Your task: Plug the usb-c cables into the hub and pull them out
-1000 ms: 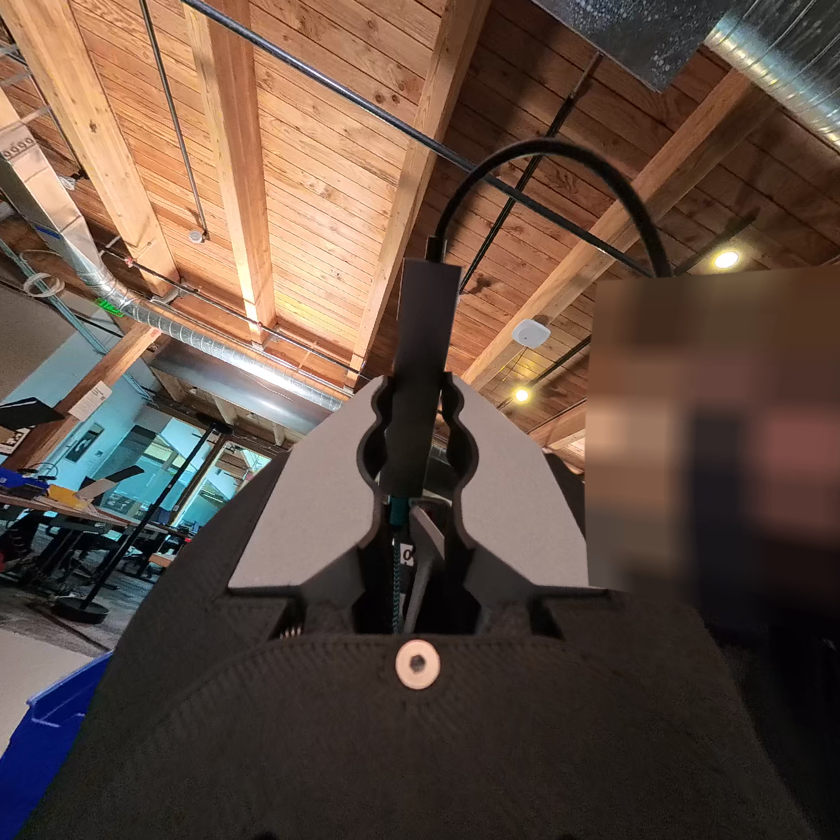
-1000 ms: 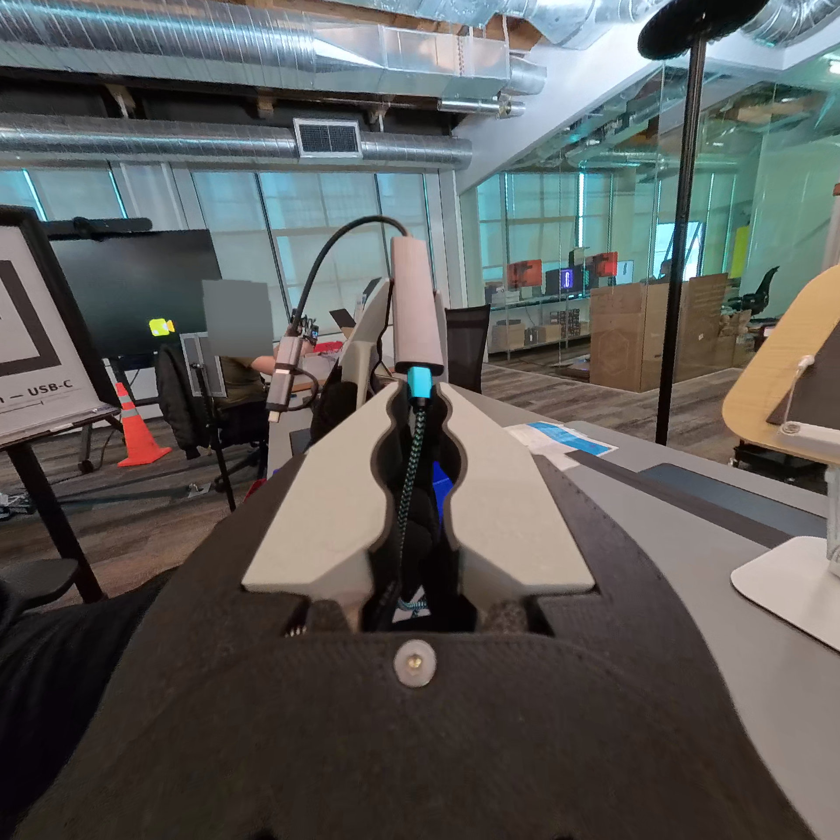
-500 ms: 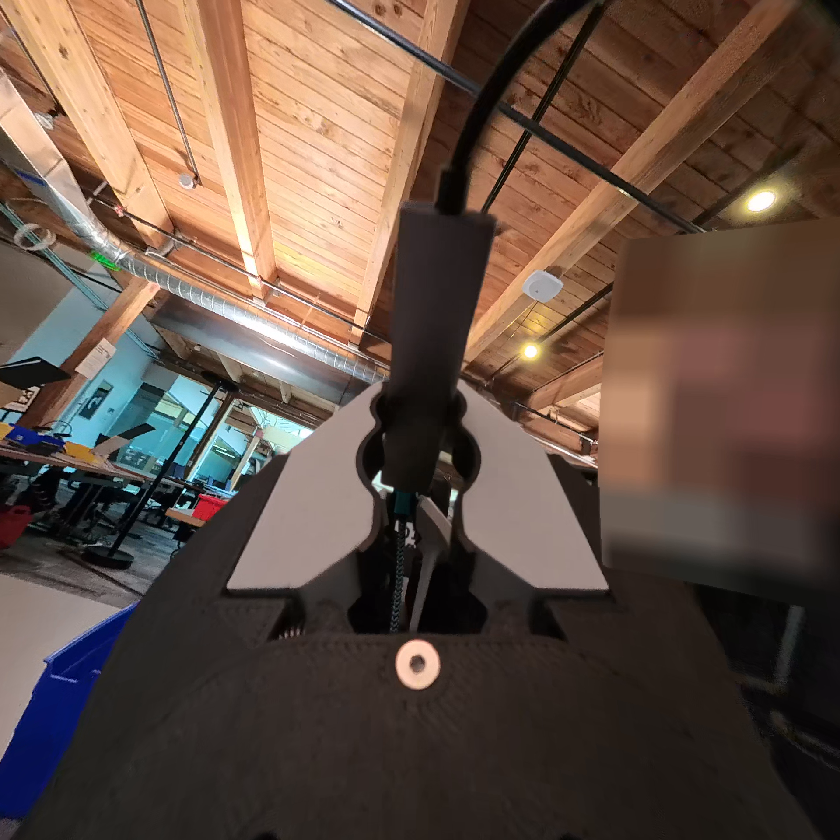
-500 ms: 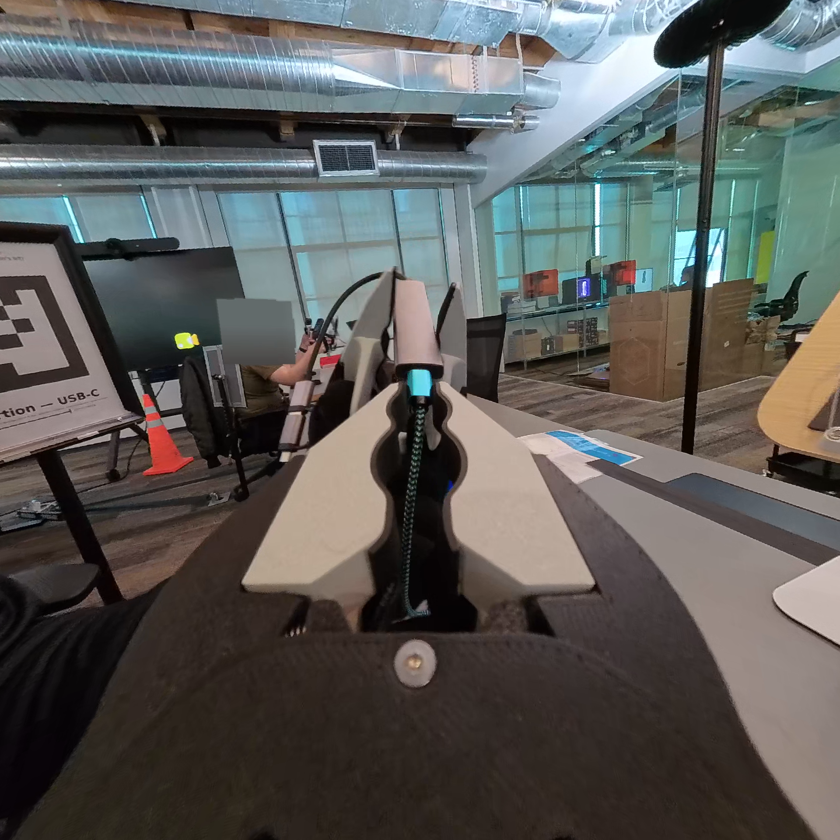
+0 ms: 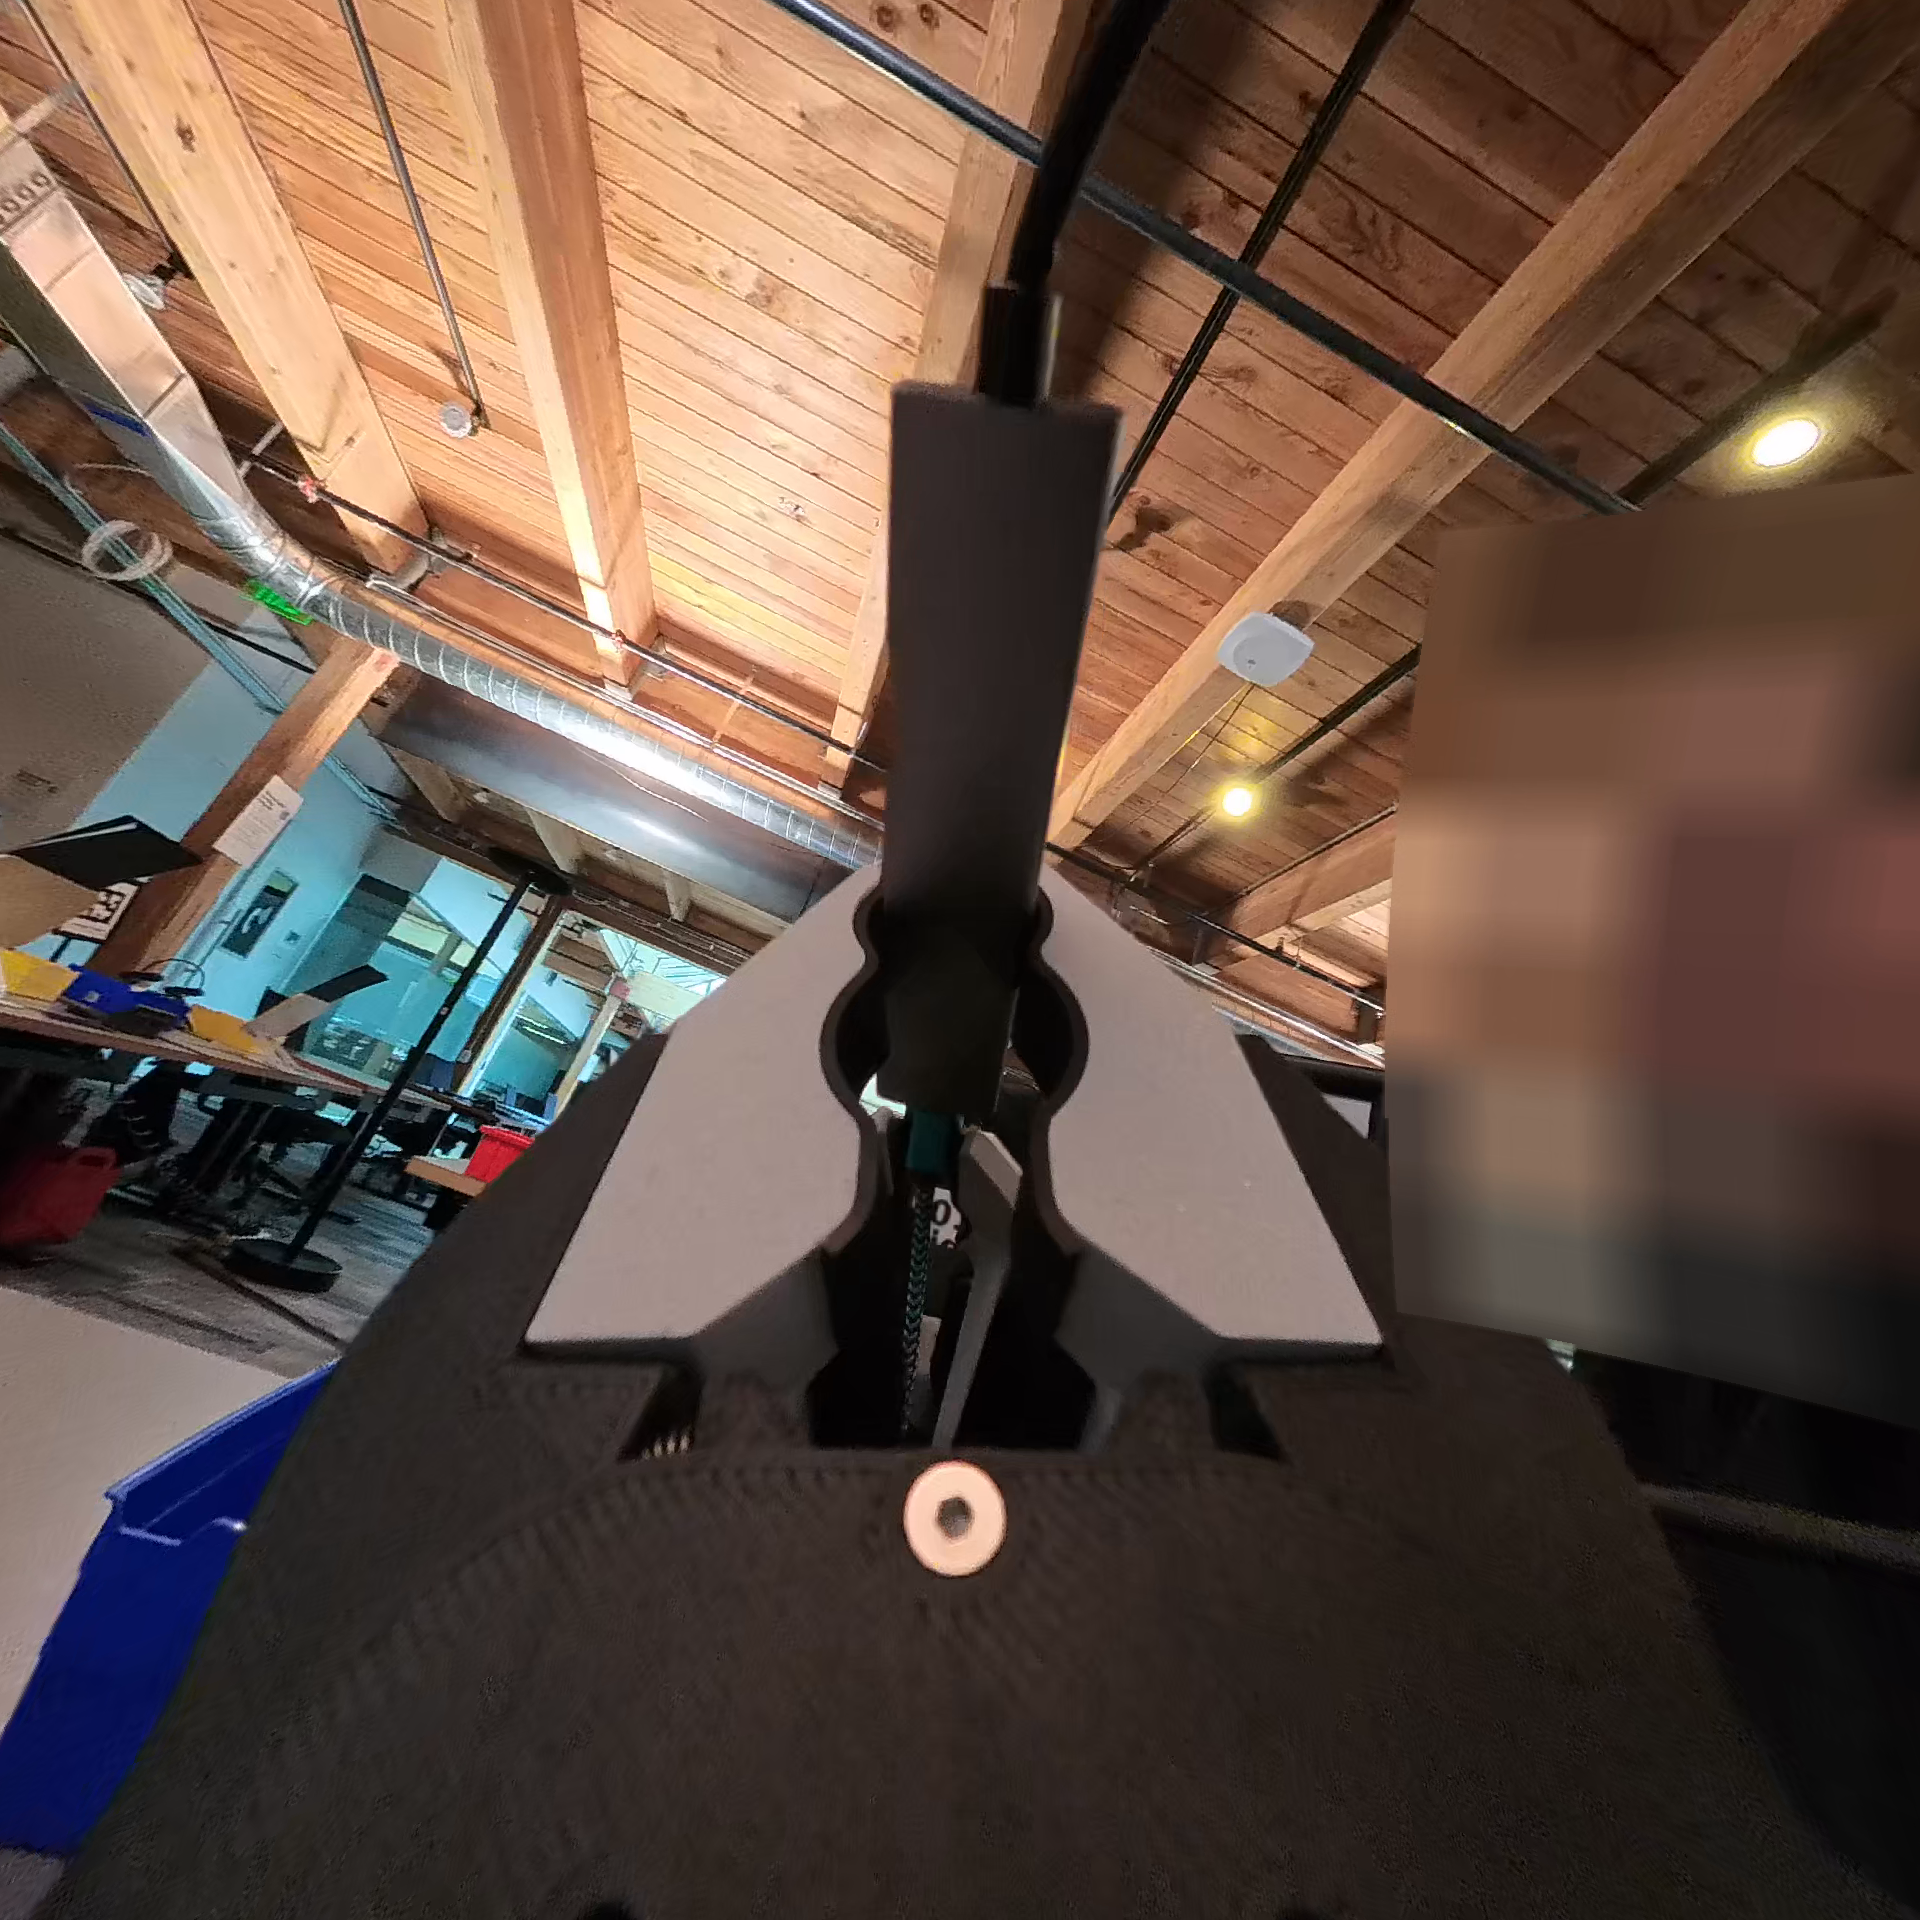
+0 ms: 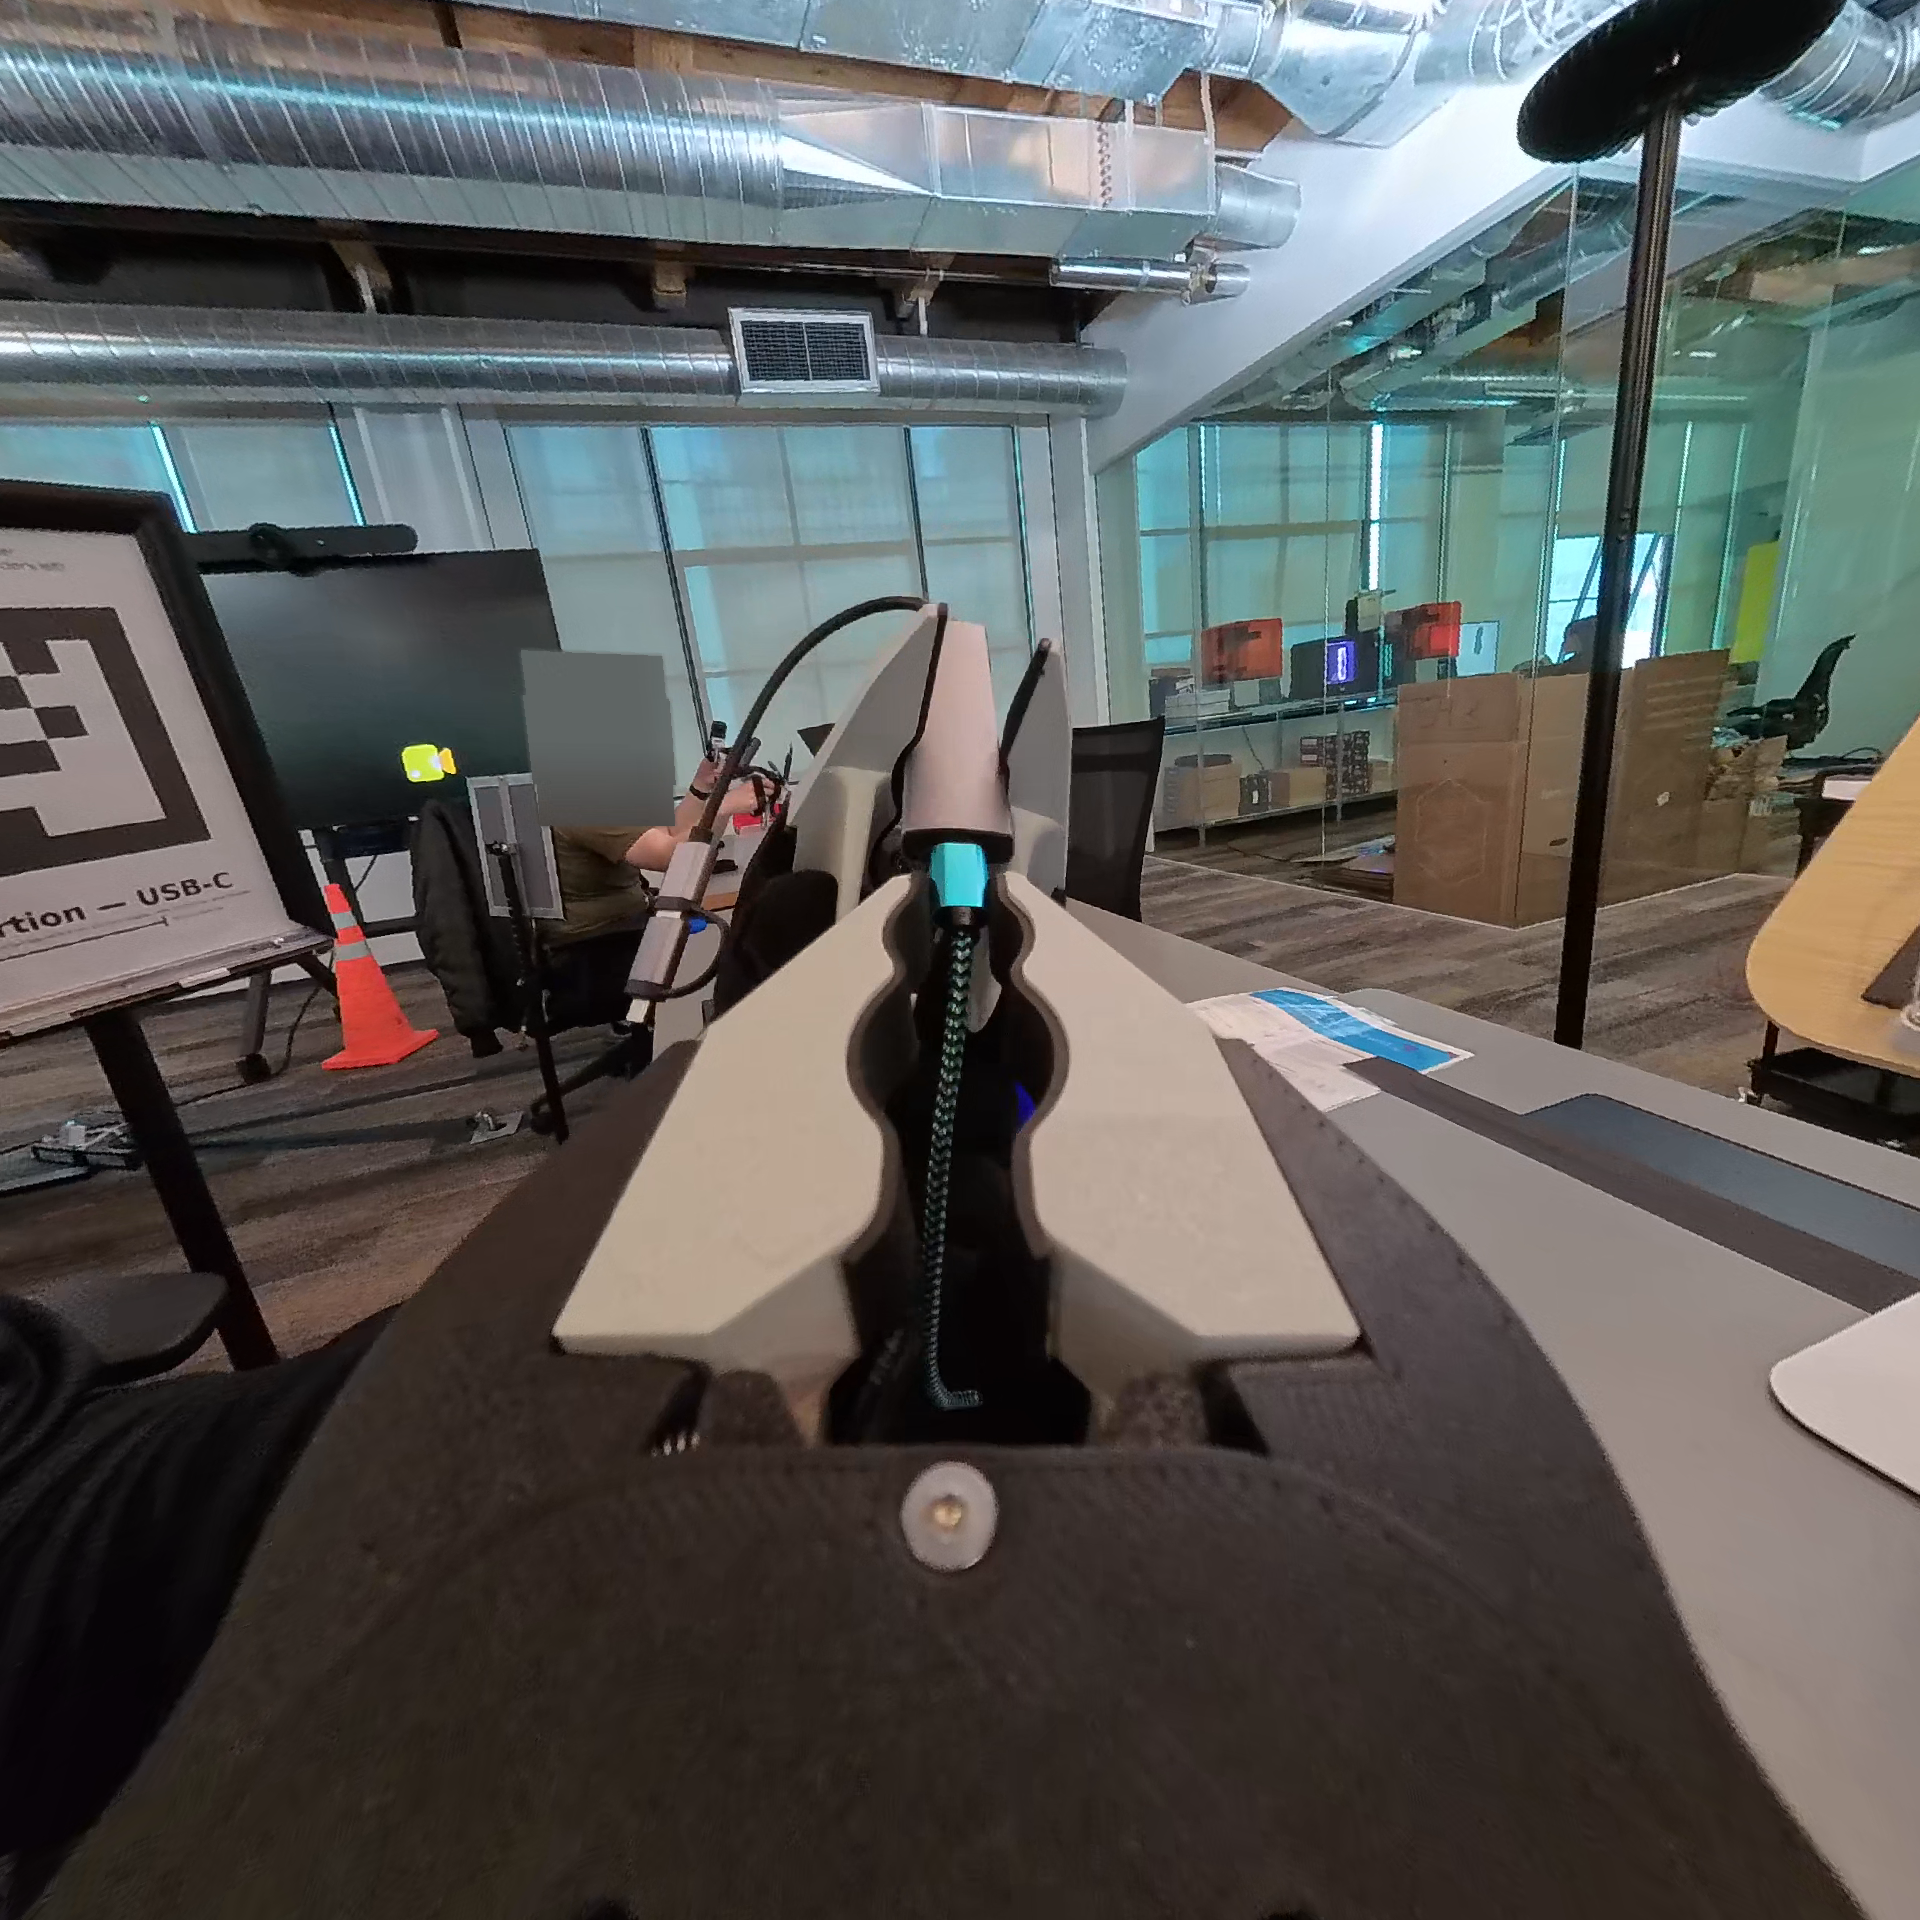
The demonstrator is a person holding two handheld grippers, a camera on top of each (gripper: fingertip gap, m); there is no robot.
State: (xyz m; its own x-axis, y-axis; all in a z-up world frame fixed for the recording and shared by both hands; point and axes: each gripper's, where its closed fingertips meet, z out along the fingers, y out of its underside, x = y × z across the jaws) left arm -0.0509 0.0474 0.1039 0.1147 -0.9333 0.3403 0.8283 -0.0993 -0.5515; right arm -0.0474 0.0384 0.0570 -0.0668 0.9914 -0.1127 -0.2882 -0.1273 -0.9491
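The left gripper clamps the lower end of the grey hub and holds it upright in the air, above no tabletop, its black lead arching overhead; this steadies the port end. The right gripper pinches the teal-tipped braided cable just behind its plug, which meets the hub's lower end, probably seated or nearly so. Against a second ago, the hub looms nearer the left wrist view, and the two grippers have closed in on each other.
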